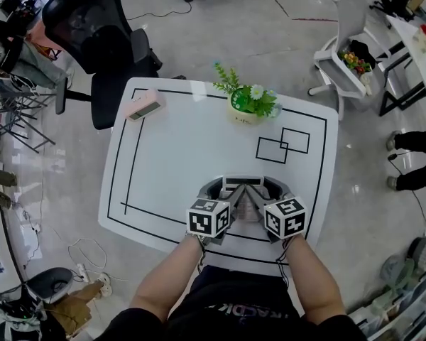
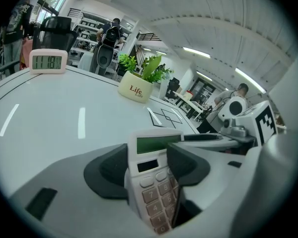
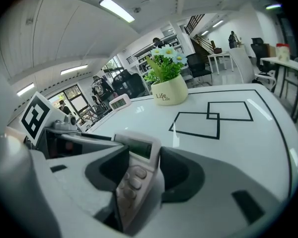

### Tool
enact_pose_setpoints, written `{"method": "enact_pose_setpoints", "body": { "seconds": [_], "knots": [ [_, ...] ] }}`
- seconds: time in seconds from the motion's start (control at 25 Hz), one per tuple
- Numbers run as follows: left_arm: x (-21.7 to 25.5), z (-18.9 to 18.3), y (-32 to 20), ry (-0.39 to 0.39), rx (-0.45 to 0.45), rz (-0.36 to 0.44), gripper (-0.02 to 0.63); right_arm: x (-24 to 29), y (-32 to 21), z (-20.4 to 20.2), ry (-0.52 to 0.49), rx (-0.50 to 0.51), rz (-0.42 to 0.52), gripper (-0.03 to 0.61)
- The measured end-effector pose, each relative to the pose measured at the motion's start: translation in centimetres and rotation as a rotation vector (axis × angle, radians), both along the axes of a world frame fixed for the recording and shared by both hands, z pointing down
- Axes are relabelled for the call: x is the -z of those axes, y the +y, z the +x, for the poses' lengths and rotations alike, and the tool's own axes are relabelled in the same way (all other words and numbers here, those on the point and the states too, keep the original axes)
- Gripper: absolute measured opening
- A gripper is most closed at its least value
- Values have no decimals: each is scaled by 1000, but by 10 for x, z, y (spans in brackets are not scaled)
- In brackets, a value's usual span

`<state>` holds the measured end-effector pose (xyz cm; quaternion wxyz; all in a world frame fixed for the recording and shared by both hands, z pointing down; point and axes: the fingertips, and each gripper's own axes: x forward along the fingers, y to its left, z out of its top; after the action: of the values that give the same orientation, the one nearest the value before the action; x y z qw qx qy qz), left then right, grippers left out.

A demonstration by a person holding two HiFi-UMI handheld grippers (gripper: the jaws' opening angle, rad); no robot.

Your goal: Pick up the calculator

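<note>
Head view: calculator sits well on the person's side of the flower pot. Left gripper and right gripper are both clamped on it, so the grab looks done and only the lift is left, I'd say. Pink clock left of the pot and taped squares right of it, nothing blocking.
</note>
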<state>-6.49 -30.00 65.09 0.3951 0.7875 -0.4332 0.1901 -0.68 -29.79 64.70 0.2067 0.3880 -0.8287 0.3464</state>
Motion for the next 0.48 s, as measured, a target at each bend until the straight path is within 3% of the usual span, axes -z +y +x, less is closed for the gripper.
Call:
{"method": "enact_pose_setpoints", "body": {
  "seconds": [0.48],
  "knots": [
    [50,-18,18,-24,-21,139,239,52,19,-19,57,-26,166,189]
  ]
}}
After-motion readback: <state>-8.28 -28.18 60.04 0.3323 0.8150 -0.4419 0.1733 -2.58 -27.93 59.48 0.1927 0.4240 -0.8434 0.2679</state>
